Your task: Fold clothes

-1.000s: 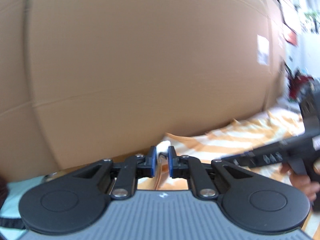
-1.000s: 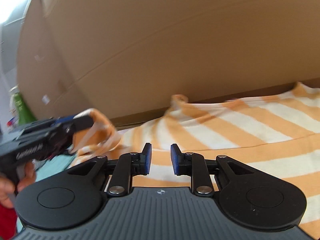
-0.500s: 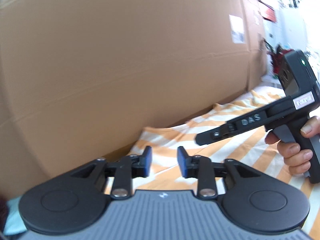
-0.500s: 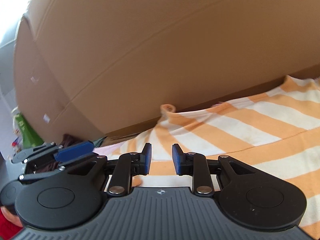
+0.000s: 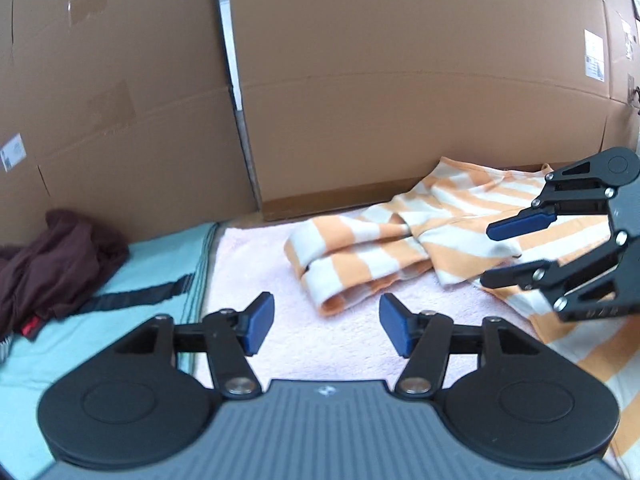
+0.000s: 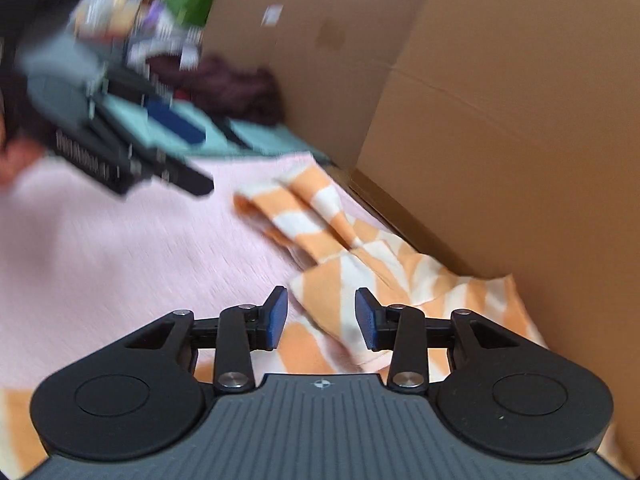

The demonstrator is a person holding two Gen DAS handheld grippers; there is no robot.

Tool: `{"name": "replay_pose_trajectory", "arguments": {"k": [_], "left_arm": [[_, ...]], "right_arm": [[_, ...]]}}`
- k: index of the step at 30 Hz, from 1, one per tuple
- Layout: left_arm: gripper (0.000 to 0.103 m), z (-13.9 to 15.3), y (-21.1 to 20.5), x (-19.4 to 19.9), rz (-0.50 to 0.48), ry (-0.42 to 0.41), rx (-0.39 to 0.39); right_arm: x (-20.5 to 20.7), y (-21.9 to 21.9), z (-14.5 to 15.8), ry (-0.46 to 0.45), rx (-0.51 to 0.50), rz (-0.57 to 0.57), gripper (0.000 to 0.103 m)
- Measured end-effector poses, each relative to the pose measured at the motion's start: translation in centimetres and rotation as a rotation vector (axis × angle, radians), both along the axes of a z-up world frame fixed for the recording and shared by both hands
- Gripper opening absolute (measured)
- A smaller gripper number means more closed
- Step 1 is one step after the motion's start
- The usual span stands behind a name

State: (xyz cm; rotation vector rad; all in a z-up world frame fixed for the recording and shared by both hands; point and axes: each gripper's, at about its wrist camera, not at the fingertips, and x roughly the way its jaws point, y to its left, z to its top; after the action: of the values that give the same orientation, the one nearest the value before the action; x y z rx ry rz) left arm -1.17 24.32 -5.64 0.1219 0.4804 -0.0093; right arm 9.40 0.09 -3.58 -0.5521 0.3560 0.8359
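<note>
An orange-and-white striped garment (image 5: pixel 404 240) lies on a pink towel (image 5: pixel 304 340), its sleeve folded across toward the left. My left gripper (image 5: pixel 326 324) hangs open just in front of that sleeve end, holding nothing. In the same view my right gripper (image 5: pixel 502 254) hovers open over the garment's body at the right. The right wrist view shows the striped garment (image 6: pixel 352 264) running along the cardboard wall, with my right gripper (image 6: pixel 322 316) open above its edge and empty. There my left gripper (image 6: pixel 180 152) appears blurred at the upper left.
Large cardboard boxes (image 5: pixel 360 80) wall in the far side. A teal cloth (image 5: pixel 132 272) with a black strap lies left of the pink towel, and a crumpled dark maroon garment (image 5: pixel 52 264) sits on it. Cluttered items (image 6: pixel 152 8) blur at the upper left.
Both grippers pulled back and up from the cardboard wall. The left let go of the orange sleeve and opened wide; the right opened wider. The sleeve now lies folded on the garment.
</note>
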Motion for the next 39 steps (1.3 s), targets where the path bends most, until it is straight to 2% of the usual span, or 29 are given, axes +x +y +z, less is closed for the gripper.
{"name": "replay_pose_trajectory", "arguments": {"k": [2,4,5,6,9,12,16,19,22,28,35,37,39], "left_arm": [[0.073,-0.5,0.2,0.3,0.003,-0.009,-0.014],[0.074,-0.9,0.2,0.5,-0.003,0.001,-0.023],[0.074,-1.1,0.1,0.7,-0.009,0.016,-0.026],[0.075,-1.1,0.1,0.9,-0.007,0.017,-0.029],[0.085,-1.2,0.6,1.2,-0.004,0.025,-0.067],[0.083,-1.3,1.0,1.7,0.008,0.047,-0.098],[0.083,-1.3,0.9,1.7,0.021,0.045,-0.094],[0.083,-1.3,0.4,1.7,0.016,0.047,-0.064],[0.083,-1.4,-0.2,1.8,0.011,0.055,-0.037],[0.083,-1.5,-1.2,1.9,-0.01,0.058,0.02],[0.078,-1.5,-2.7,1.9,-0.042,0.046,0.1],[0.078,-1.1,-3.0,2.8,-0.053,0.059,0.084],[0.078,-0.5,-3.3,4.1,-0.051,0.085,0.049]], "right_arm": [[-0.8,2.0,-0.3,-0.075,-0.118,0.044,0.038],[0.1,1.9,-0.2,-0.039,-0.087,0.04,0.034],[0.6,1.8,0.1,-0.011,-0.063,0.027,0.025],[1.2,1.6,0.4,0.018,-0.039,0.014,0.009],[2.8,1.1,1.4,0.081,0.038,-0.043,0.005],[4.9,-0.5,3.5,0.131,0.189,-0.144,0.005],[7.0,-3.5,6.6,0.264,0.49,-0.263,0.005],[8.6,-7.8,7.4,0.381,0.731,-0.353,0.005],[10.0,-11.8,6.5,0.489,0.889,-0.443,0.005],[10.3,-15.6,2.6,0.537,0.858,-0.619,0.005],[9.3,-16.7,0.0,0.48,0.793,-0.669,0.006],[9.1,-16.2,-0.3,0.464,0.764,-0.672,0.007],[8.9,-15.8,-0.5,0.44,0.732,-0.674,0.014]]}}
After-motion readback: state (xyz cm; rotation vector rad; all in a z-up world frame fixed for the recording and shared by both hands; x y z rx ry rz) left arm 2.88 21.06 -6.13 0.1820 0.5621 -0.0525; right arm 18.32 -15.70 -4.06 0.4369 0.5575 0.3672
